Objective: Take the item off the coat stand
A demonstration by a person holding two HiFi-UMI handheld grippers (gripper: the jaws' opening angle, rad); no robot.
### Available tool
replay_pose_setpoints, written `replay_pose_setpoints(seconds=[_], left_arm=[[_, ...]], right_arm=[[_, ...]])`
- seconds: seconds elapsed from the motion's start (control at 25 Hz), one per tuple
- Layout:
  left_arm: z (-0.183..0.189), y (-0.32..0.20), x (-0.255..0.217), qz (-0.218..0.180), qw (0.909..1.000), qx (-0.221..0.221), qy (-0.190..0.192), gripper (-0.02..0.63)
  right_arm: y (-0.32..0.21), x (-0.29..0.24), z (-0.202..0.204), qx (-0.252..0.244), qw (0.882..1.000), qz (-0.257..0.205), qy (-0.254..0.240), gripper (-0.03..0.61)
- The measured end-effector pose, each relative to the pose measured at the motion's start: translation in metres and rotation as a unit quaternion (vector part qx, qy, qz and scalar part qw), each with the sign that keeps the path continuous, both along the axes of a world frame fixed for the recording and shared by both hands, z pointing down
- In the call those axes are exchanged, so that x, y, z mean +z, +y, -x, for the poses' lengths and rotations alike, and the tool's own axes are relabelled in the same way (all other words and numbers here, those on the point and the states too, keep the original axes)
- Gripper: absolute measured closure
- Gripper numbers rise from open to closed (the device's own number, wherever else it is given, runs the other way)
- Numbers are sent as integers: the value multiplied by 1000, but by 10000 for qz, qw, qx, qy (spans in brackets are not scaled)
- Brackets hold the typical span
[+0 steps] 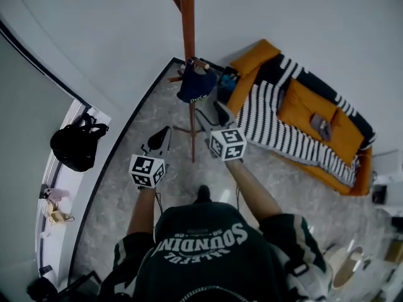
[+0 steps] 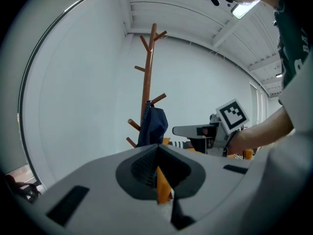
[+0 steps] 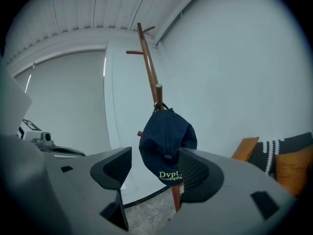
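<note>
Furniture is counted first: one orange sofa [image 1: 296,106], draped with one black-and-white striped blanket [image 1: 277,131], is seen to the right of the right claw [image 1: 213,113]. In the right gripper view only its end is shown, the rest being cut off by the frame.

One wooden coat stand [image 1: 187,36] is found ahead of both claws. Its top is cut off in the head view, and its lower pole is partly covered by the right claw's right-hand jaw in the right gripper view.

One black bag [image 1: 77,145] is seen well off to the left of the left claw [image 1: 157,145].

One navy cap [image 3: 167,143] is hung on a peg of the stand, just ahead of the right claw and framed between its jaws. It is not touched. Its pale lettering is partly hidden.

Two claws are counted. The right claw's jaws are held spread apart, with nothing pinched. The left claw's jaws are pressed together. A thin orange sliver [image 2: 161,182] is seen where they meet, and what it is cannot be told.
</note>
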State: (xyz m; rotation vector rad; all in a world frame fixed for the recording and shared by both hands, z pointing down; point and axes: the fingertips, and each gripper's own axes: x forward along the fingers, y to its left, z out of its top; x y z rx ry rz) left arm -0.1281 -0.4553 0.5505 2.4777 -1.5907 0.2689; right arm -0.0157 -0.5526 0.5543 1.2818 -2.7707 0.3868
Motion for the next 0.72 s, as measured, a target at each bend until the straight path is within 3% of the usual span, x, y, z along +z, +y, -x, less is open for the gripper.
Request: replay_pose_setpoints(seconds=[0.12, 0.2, 0.52, 0.72], left_arm=[[7, 2, 0, 27, 10000, -88, -30, 614], [12, 5, 2, 59, 9999, -155, -49, 614], [29, 16, 8, 140, 9990, -424, -53, 614], [41, 19, 6, 136, 9982, -586, -40, 614]], right_arm=[[-22, 2, 4, 28, 9995, 244, -173, 287], [-32, 3, 11, -53, 9981, 500, -360, 227], [-62, 0, 29, -64, 9958, 741, -535, 222], [-68, -2, 44, -210, 9958, 791, -403, 224]])
